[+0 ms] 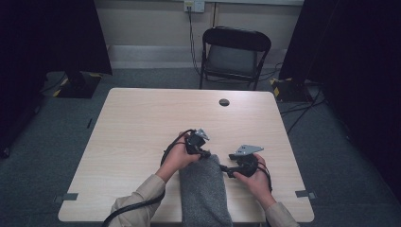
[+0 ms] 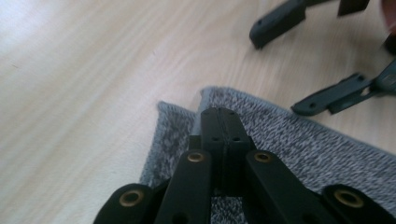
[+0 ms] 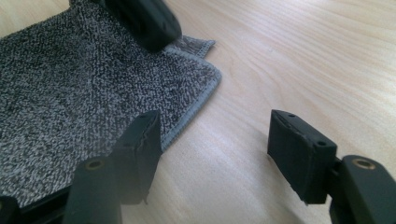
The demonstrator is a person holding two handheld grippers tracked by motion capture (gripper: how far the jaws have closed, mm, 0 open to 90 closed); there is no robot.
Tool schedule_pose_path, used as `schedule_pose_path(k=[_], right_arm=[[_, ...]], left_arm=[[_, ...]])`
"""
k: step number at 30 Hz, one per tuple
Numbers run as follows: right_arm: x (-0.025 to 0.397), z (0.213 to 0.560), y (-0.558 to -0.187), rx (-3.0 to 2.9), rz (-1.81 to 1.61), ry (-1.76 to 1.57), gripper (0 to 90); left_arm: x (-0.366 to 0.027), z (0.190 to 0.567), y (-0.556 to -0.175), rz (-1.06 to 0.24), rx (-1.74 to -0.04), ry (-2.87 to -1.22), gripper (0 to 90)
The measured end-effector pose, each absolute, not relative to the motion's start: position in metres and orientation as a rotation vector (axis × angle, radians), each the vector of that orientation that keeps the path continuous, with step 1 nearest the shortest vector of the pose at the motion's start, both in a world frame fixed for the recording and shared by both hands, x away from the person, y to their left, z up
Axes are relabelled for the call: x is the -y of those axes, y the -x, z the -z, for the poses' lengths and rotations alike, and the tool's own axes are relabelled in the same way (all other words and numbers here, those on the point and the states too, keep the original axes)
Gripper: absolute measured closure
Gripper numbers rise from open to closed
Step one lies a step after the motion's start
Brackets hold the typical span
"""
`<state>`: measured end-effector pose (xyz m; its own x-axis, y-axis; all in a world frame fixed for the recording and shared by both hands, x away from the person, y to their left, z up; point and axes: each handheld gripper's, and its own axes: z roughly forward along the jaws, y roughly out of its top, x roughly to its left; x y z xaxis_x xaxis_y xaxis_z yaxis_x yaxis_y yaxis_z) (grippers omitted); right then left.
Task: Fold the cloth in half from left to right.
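A grey knitted towel [image 1: 203, 189] lies folded at the table's near edge, between the person's forearms, and its near end hangs over that edge. My left gripper [image 1: 202, 147] is shut, its tips [image 2: 218, 114] resting on the towel [image 2: 299, 135] near its far corner; no cloth shows between the jaws. My right gripper [image 1: 228, 169] stands open at the towel's right side. In the right gripper view [image 3: 215, 135] one jaw is over the towel's hemmed edge [image 3: 70, 93] and the other over bare wood. The left gripper view shows the right gripper [image 2: 303, 60] open farther off.
The light wooden table [image 1: 142, 123] has a round cable hole [image 1: 224, 102] near its far edge and tape marks at both near corners. A black folding chair [image 1: 235, 54] stands beyond the table. Dark curtains hang at both sides.
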<state>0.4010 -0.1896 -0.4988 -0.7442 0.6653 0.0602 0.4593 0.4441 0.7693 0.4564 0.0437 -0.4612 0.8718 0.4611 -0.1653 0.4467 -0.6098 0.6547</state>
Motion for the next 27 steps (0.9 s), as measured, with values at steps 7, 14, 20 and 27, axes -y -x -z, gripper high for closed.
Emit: schedule_pose_path(k=[7,14,20,27], right_arm=[[0.188,0.499,-0.400,-2.453,-1.170,-0.967,34.8],[0.187,0.499,-0.399,-2.456,-1.164,-0.957,34.8],[0.187,0.499,-0.399,-2.454,-1.159,-0.952,34.8],[0.188,0.499,-0.399,-2.451,-1.176,-0.963,34.5]], left_arm=[[-0.048,0.475,-0.455,-0.087,-0.670,-2.314,70.2],[-0.045,0.484,-0.453,-0.096,-0.658,-2.309,81.9],[-0.047,0.473,-0.452,-0.089,-0.634,-2.299,87.7],[-0.058,0.446,-0.449,-0.086,-0.624,-2.242,87.0]])
